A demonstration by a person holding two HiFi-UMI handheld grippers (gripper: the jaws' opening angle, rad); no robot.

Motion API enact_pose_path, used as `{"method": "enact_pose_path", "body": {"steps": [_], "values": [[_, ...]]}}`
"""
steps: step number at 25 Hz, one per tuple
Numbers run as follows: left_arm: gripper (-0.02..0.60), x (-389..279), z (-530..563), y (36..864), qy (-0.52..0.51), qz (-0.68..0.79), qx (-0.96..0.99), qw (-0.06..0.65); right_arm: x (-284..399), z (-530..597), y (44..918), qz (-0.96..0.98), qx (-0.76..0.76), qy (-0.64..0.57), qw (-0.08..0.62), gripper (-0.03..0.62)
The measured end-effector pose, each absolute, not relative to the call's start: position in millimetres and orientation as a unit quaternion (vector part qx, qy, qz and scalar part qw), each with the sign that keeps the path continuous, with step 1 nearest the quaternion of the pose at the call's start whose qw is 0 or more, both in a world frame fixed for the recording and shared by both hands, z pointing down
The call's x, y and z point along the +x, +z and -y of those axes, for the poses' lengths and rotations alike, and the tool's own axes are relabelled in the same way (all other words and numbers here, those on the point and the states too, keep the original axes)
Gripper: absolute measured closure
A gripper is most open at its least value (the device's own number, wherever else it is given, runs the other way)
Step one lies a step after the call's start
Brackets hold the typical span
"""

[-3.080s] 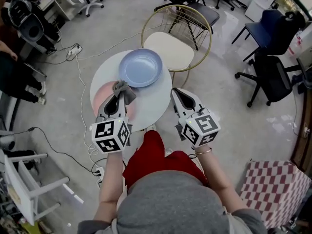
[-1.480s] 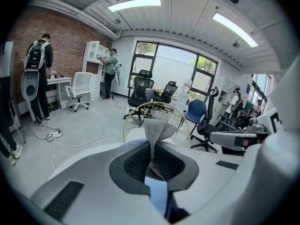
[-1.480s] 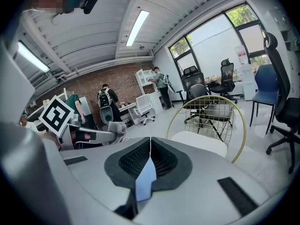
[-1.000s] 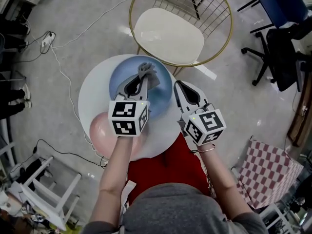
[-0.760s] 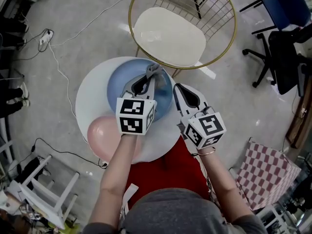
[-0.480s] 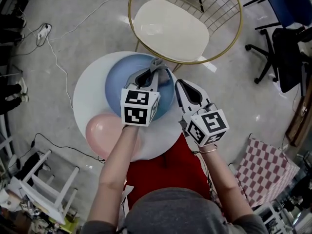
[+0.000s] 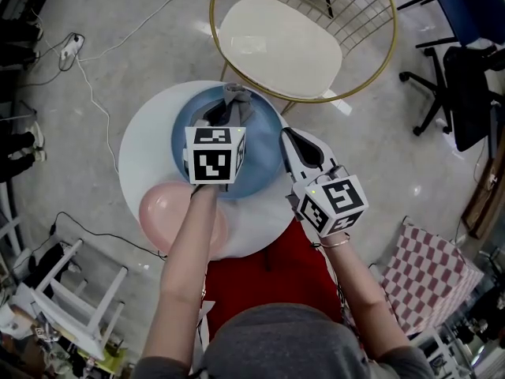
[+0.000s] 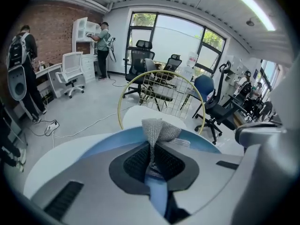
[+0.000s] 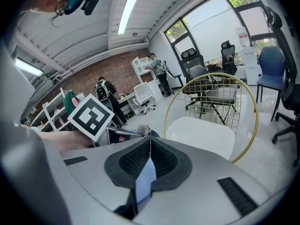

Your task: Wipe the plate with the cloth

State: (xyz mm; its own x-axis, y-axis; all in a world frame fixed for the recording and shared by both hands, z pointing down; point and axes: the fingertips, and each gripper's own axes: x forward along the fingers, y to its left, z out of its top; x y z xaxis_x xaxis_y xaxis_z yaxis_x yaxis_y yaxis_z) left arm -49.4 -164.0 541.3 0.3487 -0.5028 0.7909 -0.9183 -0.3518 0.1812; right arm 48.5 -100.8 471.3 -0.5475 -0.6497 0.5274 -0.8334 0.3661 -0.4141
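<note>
From the head view, the blue plate (image 7: 264, 160) sits on a round white table (image 7: 142, 144). The left gripper (image 7: 224, 110) reaches across the plate with a grey cloth (image 7: 237, 95) bunched at the plate's far rim, the right gripper (image 7: 287, 137) lies at the plate's right edge, and a pink dish (image 7: 166, 208) rests just near-left of the plate. In the left gripper view, the jaws pinch the cloth, which stands up in a tuft over the plate. In the right gripper view, the jaws are pressed together at the tips with nothing between them.
</note>
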Motion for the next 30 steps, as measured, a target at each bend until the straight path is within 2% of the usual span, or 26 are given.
{"method": "enact_pose_path", "body": {"steps": [12, 30], "values": [[0.548, -109.0, 159.4, 543.7, 0.340, 0.532, 0.703, 0.329, 25.5, 95.8, 470.2, 0.826, 0.433, 0.326, 0.153, 0.565], [0.548, -163.6, 113.7, 529.1, 0.361, 0.573, 0.649, 0.346, 17.2, 87.8, 453.2, 0.835, 0.425, 0.311, 0.161, 0.565]]}}
